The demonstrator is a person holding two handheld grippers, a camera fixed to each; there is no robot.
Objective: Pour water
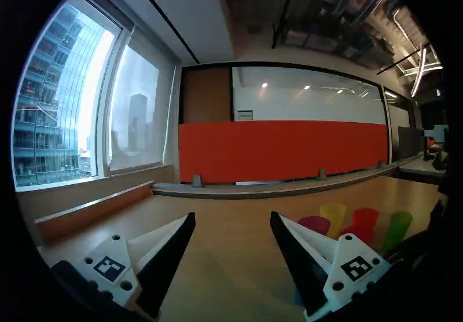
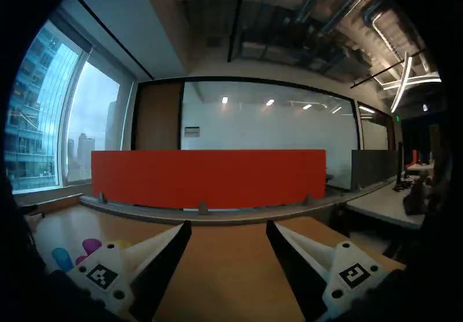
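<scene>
Left gripper view looks across the wooden table [image 1: 231, 275] to an orange partition [image 1: 283, 151]. The left gripper [image 1: 231, 215] hovers level, jaws spread wide, empty; the right gripper [image 2: 228, 223] is likewise spread and empty. Coloured cups [image 1: 364, 218] stand upright on the table, just right of the left gripper.

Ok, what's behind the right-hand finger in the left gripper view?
On the wooden table stand a magenta cup, yellow cup, red cup and green cup. The finger hides their lower parts; whether any holds water cannot be seen.
</scene>
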